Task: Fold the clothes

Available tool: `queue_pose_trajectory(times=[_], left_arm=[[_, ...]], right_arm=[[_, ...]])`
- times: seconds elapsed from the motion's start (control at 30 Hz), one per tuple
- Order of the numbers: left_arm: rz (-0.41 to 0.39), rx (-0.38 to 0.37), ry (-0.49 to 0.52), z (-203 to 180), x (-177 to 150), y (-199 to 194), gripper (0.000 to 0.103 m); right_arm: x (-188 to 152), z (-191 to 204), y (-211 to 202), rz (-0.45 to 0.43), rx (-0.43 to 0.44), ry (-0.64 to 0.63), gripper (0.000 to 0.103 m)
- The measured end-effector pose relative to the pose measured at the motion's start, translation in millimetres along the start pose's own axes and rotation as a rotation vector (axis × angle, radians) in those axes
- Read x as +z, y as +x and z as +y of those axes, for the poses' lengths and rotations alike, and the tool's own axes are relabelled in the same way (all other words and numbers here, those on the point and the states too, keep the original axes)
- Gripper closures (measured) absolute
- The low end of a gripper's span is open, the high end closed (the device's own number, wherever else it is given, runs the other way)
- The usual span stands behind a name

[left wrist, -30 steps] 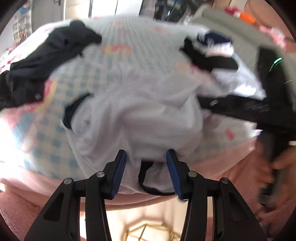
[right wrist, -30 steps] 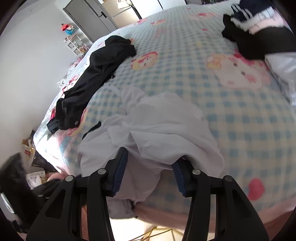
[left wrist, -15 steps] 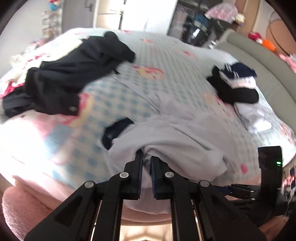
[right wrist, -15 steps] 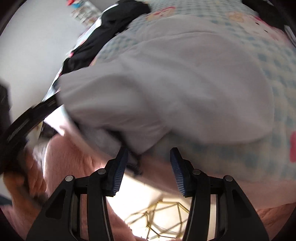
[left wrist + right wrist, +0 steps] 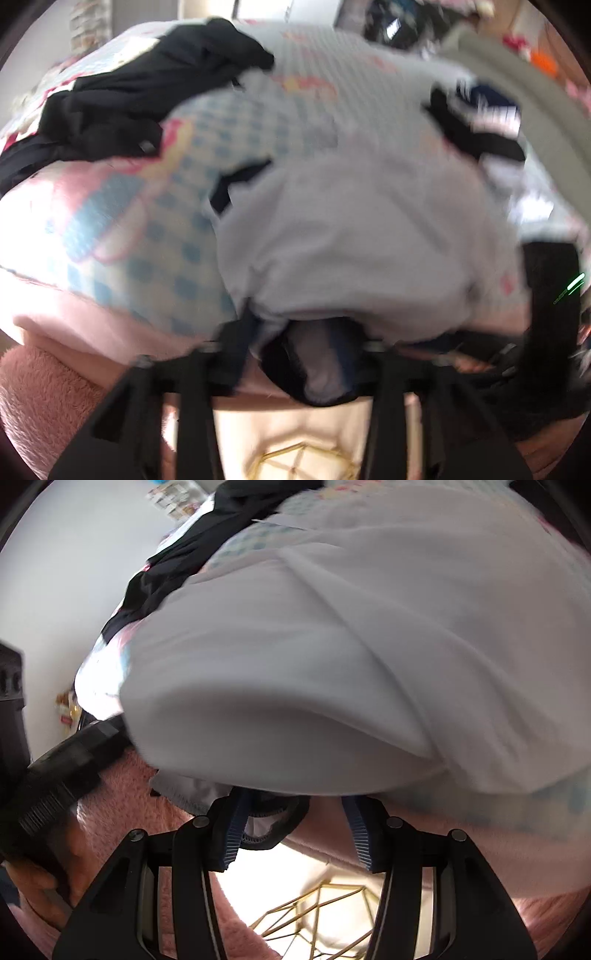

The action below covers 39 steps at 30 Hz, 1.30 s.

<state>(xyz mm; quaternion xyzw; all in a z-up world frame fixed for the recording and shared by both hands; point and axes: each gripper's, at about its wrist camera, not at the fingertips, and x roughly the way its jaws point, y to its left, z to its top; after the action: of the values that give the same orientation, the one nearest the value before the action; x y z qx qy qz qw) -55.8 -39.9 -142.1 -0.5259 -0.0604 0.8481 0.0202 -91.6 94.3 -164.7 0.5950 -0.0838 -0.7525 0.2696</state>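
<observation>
White garment (image 5: 354, 236) lies bunched at the near edge of the bed (image 5: 147, 236), its hem hanging over the edge toward both tools; dark-trimmed collar (image 5: 314, 373) dangles below.

Left hand-held gripper (image 5: 295, 339): view is blurred, fingers look spread apart either side of the hanging collar, no cloth clearly pinched.

Right hand-held gripper (image 5: 295, 830): wide, blue pads either side of the dark trim (image 5: 269, 827), nothing clamped.

Key relation: the garment is dead ahead of and just above both tools, its near edge running left to right across their fingers. Both are about equally close; the right sits right under the hem.

Garment reads as rumpled, not folded flat. A black garment (image 5: 140, 96) lies far left, and a pile of dark and white clothes (image 5: 480, 122) far right on the bed.
</observation>
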Motion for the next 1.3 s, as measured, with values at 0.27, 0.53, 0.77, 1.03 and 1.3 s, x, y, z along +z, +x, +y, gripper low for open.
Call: queue_pose_trajectory(times=[0.27,0.53,0.77,1.03,1.3], left_arm=[[-0.155,-0.181,-0.05,0,19,-55,0.092],[-0.242,-0.192,-0.023,-18,21,-87,0.092],[-0.227,-0.241,-0.09,0,7,-86,0.092],[-0.07,-0.356,-0.045,-15,-1,-49,0.091],[-0.04,-0.363,0.045,-66,4,-31,0.09]], right_arm=[[-16,-2,3,0.063,0.13,0.027,0.065],[-14,-8,-9,-0.032,0.054,0.057,0.057],[-20,-20,-42,-0.19,-0.11,0.081,0.077],[-15,-12,-106,-0.433,-0.319,0.084,0.096],[-21,-11,-187,-0.682,-0.443,0.037,0.098]])
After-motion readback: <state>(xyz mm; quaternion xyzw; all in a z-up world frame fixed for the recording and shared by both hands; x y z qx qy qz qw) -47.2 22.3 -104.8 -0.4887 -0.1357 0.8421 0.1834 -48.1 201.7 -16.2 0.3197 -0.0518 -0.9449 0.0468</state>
